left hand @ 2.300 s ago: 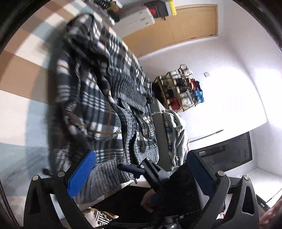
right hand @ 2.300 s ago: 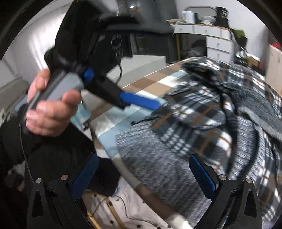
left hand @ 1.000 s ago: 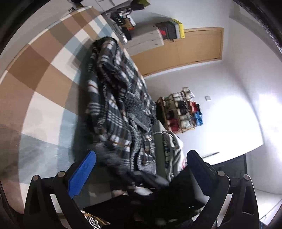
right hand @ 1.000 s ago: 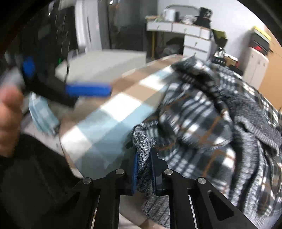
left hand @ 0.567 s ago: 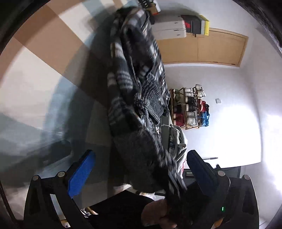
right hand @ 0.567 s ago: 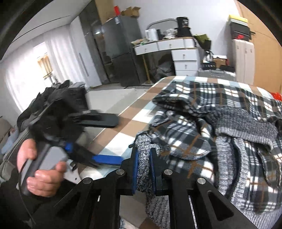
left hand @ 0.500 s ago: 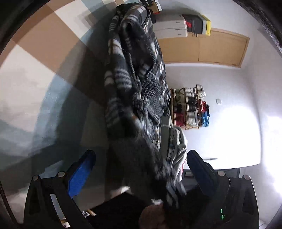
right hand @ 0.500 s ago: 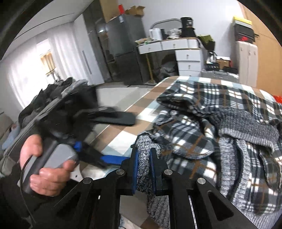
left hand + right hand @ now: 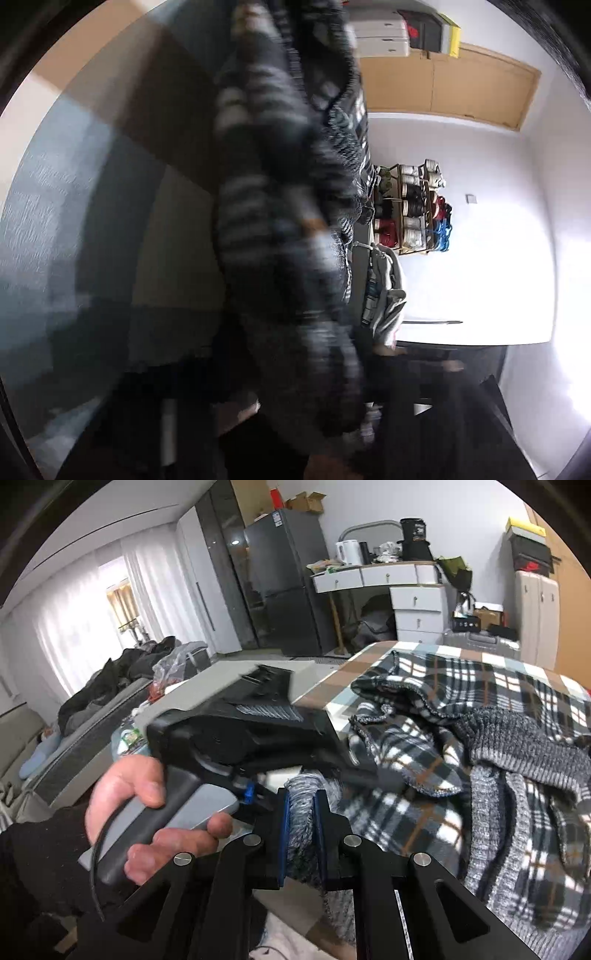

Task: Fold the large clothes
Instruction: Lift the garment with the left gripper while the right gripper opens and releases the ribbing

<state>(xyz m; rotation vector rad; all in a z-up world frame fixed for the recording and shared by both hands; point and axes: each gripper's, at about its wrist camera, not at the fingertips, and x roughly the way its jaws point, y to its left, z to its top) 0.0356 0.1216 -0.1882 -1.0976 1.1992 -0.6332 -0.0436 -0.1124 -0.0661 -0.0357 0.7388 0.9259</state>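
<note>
A large plaid and grey-knit garment (image 9: pixel 480 775) lies bunched on the checked table (image 9: pixel 347 679). My right gripper (image 9: pixel 301 805) is shut on the garment's grey ribbed edge (image 9: pixel 301 823) at the table's near edge. My left gripper's body, held in a hand (image 9: pixel 147 812), sits just left of it, reaching into the same cloth; its fingers are hidden. In the left wrist view the garment (image 9: pixel 280 221) is a dark blur filling the middle, and no fingers show.
A shelf of shoes (image 9: pixel 410 210) stands against the white wall. White drawers (image 9: pixel 417 605), a dark fridge (image 9: pixel 284 583) and a sofa with clothes (image 9: pixel 110 686) lie beyond the table. A grey cloth (image 9: pixel 384 291) hangs by the table's far side.
My left gripper has swung in close to the garment beside my right gripper, and its view is now blurred and filled with cloth. My right gripper keeps its grip on the ribbed edge.
</note>
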